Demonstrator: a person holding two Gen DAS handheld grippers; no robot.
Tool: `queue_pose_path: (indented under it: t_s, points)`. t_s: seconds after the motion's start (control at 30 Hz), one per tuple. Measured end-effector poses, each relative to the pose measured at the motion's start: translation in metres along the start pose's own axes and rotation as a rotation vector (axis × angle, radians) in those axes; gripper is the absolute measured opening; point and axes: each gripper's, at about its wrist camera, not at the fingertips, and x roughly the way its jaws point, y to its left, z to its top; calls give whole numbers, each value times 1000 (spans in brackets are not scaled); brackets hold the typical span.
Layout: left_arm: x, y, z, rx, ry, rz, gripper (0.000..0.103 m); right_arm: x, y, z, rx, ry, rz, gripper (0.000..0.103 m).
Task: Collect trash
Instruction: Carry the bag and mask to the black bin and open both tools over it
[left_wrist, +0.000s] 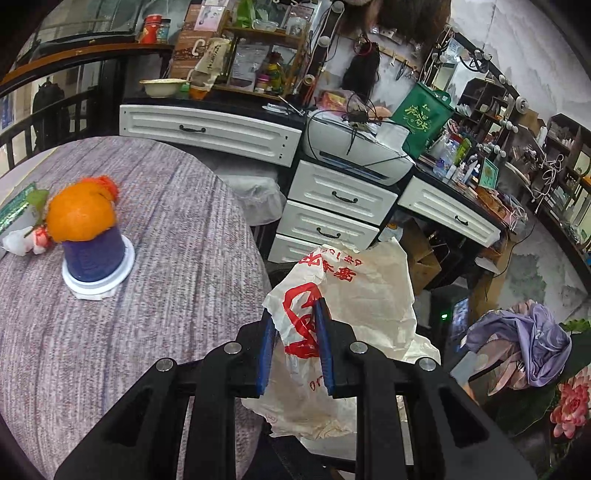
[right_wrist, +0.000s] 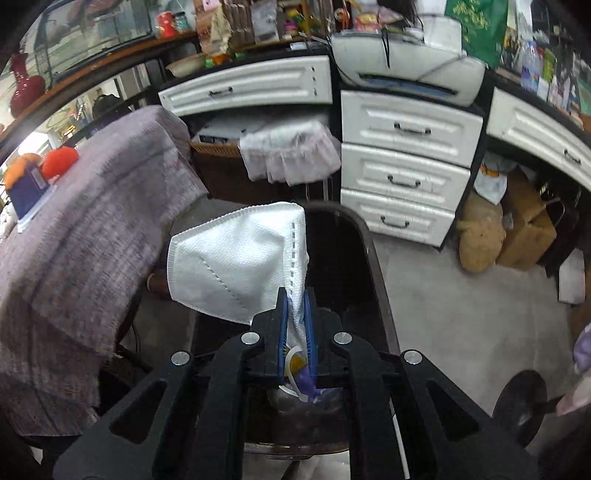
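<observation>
left gripper (left_wrist: 295, 325): you've got it clamped on the paper bag (left_wrist: 354, 306), off the table (left_wrist: 177, 236) edge
right gripper (right_wrist: 295, 314): pinching the face mask (right_wrist: 236, 258), bin (right_wrist: 373, 258) rim at 12
step: carrying trash
next: position above the opening, then release

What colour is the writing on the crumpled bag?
Red, on the white bag held by the left gripper; clearest in the left wrist view.

Crumpled red-printed wrapper (left_wrist: 354, 295), white mask (right_wrist: 236, 258)
</observation>
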Motion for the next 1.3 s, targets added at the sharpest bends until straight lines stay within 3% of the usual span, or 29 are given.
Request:
queue_pose_path:
  t_s: [0.03,0.1,0.17,0.23,0.33,0.53,0.73,0.93,1.3]
  points:
    - [5,-3,-1,1,10,-3,22,5,-3,-3,14,13,-2,12]
    - [14,-7,-3,3,29,-5,22,14,-8,-9,41,34,-8,30]
    - [24,-12,-7,11,51,-5,22,13,-12,-12,65,20,-30,60]
    - [33,-17,-10,21,71,-3,22,7,-17,-12,84,-14,-44,67]
    - [47,-24,-14,29,99,-3,22,-8,-32,-6,153,-50,-84,70]
    - [79,-42,-21,60,150,0,22,-60,-71,3,305,-215,-145,75]
    - [109,-59,-26,99,201,-1,22,-100,-90,6,397,-319,-138,76]
    - [132,-68,-30,113,228,11,22,-122,-83,12,392,-380,-89,78]
    - [160,-79,-37,157,265,42,24,-138,-66,18,353,-417,-42,78]
